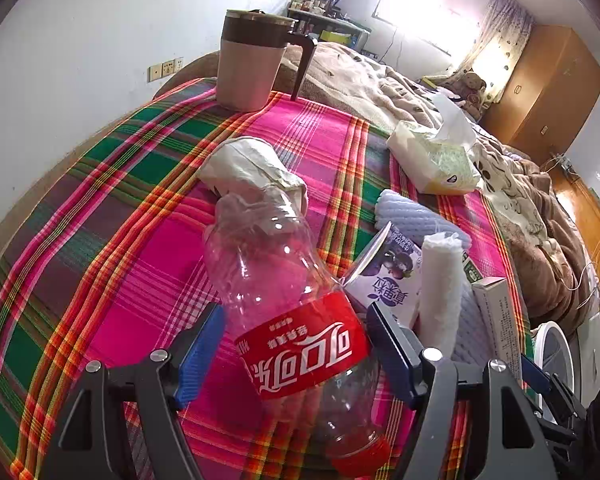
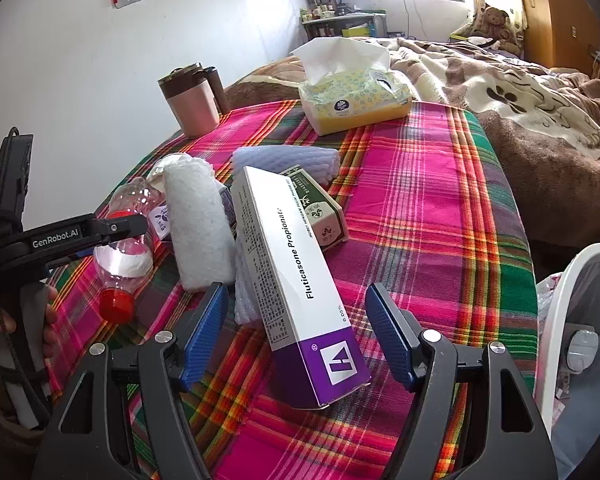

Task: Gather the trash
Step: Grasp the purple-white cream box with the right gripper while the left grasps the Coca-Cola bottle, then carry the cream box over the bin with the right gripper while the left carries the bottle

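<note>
Straddling the clear cola bottle (image 1: 296, 304), our left gripper (image 1: 296, 356) stands spread, its blue pads either side of the red label and, as far as we can tell, not pressing it. The bottle lies on the plaid cloth (image 1: 120, 208), red cap toward us. Our right gripper (image 2: 296, 336) is spread too, around the white-and-purple medicine box (image 2: 296, 280) (gaps show on both sides). Beyond its right finger stands a white bin (image 2: 560, 320).

We get two close wrist views angled down over the plaid cloth (image 1: 100, 264), left one nearer its left side, sharing the bottle (image 1: 284, 280) and far mug (image 2: 192, 100).
</note>
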The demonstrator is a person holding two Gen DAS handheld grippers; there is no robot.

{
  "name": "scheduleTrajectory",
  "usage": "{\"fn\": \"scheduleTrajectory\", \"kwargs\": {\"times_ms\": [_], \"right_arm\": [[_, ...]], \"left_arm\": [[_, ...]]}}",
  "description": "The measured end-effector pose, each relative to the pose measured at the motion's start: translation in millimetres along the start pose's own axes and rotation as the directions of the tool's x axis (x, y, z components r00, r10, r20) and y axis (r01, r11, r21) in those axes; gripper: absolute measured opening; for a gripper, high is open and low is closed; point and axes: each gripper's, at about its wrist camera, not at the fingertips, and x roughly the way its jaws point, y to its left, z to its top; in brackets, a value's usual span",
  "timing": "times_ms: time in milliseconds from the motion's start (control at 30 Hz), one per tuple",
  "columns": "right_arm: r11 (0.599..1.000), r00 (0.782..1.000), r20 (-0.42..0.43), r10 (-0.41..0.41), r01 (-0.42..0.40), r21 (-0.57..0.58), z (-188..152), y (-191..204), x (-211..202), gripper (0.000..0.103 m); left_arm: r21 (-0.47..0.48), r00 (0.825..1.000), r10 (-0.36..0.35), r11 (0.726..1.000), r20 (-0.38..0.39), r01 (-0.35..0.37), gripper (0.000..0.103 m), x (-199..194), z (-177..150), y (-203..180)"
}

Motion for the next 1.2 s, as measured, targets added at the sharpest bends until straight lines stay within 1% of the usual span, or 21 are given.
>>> {"fn": "scheduleTrajectory", "kwargs": {"times_ms": [67,133,267,433,567,633,667,967,1200], "right_arm": [[1.000,1.000,0.001,0.007,-0.007,-0.008,0,1,0,0.060],[1.000,1.000,-0.001,0.006,-0.006,-0.019,0,2,1,0.057],[1.000,1.000,-0.002,0.001,-0.001,-0.016,0,3,3,0.047],[1.000,1.000,-0.001,0.002,-0.002,-0.023,-1,3,2,0.045],[1.000,1.000,0.005,0.007,-0.007,-0.019,-2,4,1,0.044],[1.000,1.000,0.018,0.007,-0.006,-0.016,-3,3,-2,0.043],[1.000,1.000,0.022,0.007,-0.007,-0.014,-3,3,-3,0.036],[1.000,0.999,0.052,-0.004,0.004,-0.001,-6,2,-12,0.030],[1.000,0.995,0.101,-0.022,0.022,0.003,-10,5,-27,0.026]], "left_arm": [[0.027,0.999,0.031,0.999,-0.017,-0.031,0.073,3,-1,-1],[0.045,0.998,0.034,0.998,-0.043,-0.032,0.073,8,-3,-1],[0.038,0.999,0.032,0.999,-0.044,-0.030,0.073,11,-6,4],[0.043,0.999,0.039,0.998,-0.023,-0.038,0.073,10,-4,5],[0.039,1.000,0.000,0.999,-0.014,0.001,0.072,8,-6,5],[0.044,1.000,0.011,0.999,0.001,-0.011,0.072,5,-8,5],[0.046,1.000,0.015,0.999,0.008,-0.015,0.072,3,-9,5],[0.068,0.999,-0.010,0.998,0.044,0.007,0.072,-19,-21,1],[0.116,0.996,-0.025,0.993,0.084,0.016,0.072,-43,-34,-13]]}}
